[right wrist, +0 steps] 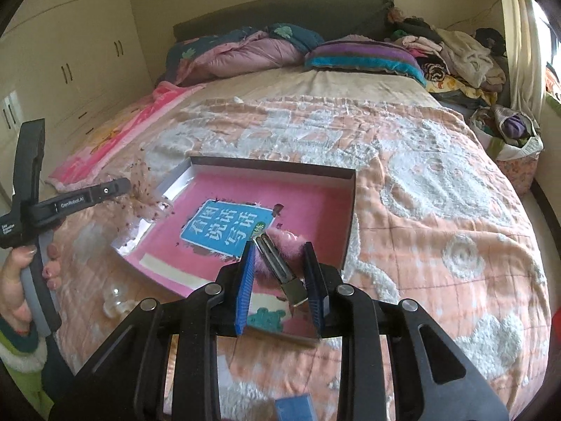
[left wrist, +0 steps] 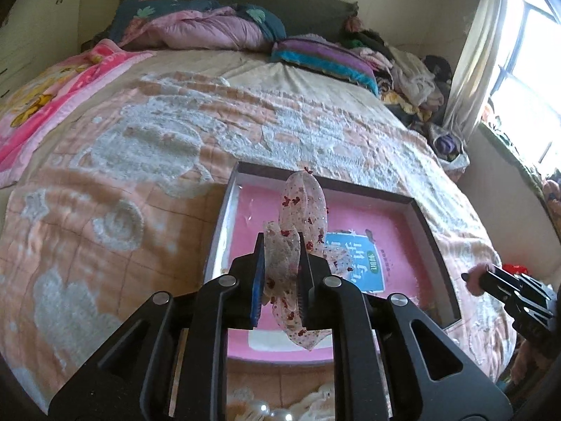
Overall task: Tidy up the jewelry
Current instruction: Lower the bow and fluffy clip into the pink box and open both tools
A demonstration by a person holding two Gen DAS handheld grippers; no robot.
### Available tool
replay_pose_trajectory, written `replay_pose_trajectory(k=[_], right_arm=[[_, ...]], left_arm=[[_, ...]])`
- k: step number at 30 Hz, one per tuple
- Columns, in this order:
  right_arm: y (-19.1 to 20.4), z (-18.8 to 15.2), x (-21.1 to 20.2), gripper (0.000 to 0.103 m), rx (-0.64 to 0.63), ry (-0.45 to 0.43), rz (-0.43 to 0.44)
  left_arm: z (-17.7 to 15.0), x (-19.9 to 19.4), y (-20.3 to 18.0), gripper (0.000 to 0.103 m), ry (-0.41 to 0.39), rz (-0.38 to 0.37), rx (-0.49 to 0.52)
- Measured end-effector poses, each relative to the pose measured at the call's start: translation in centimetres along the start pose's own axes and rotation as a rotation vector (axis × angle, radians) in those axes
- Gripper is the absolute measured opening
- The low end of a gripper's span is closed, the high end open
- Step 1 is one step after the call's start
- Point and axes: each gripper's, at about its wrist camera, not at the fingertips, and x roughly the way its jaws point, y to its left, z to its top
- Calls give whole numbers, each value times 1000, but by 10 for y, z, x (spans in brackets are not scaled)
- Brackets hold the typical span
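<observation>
Pinching a sheer bow (left wrist: 298, 238) of white fabric dotted with red, the left gripper (left wrist: 282, 263) holds it up over the open box (left wrist: 426, 228) on the bed; its blue-padded fingers (left wrist: 258, 280) press the ribbon from both sides, and loops of it stand above and hang below them. The box (dark-walled, with a pink floor and a blue printed panel) lies on the peach and white quilt (left wrist: 115, 182). The right gripper (right wrist: 280, 273) holds a metal hair clip (right wrist: 280, 268) with a pink fuzzy tuft over the box's near right part, the clip slanting between the fingers. From the right wrist view, the left gripper (right wrist: 121, 186) shows at the left with the bow (right wrist: 147, 196) over the box's left wall. Clear beads (right wrist: 114, 298) lie on the quilt just beside the box's near left corner.
</observation>
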Motion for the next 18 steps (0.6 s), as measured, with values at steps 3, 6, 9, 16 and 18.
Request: replay_pose_trajectory(k=[3, 6, 9, 16, 18], right_arm=[[2, 1, 15, 26, -5, 22, -12], [4, -1, 26, 26, -8, 42, -21], [4, -3, 34, 26, -6, 56, -33], [0, -9, 44, 28, 16, 75, -38], [-1, -10, 44, 28, 20, 76, -38]], left_arm=[[-2, 10, 0, 7, 20, 7, 3], [-4, 17, 1, 8, 37, 16, 7], [-7, 21, 1, 15, 48, 21, 15], [-17, 18, -2, 38, 60, 34, 49], [-19, 15, -2, 48, 58, 40, 51]])
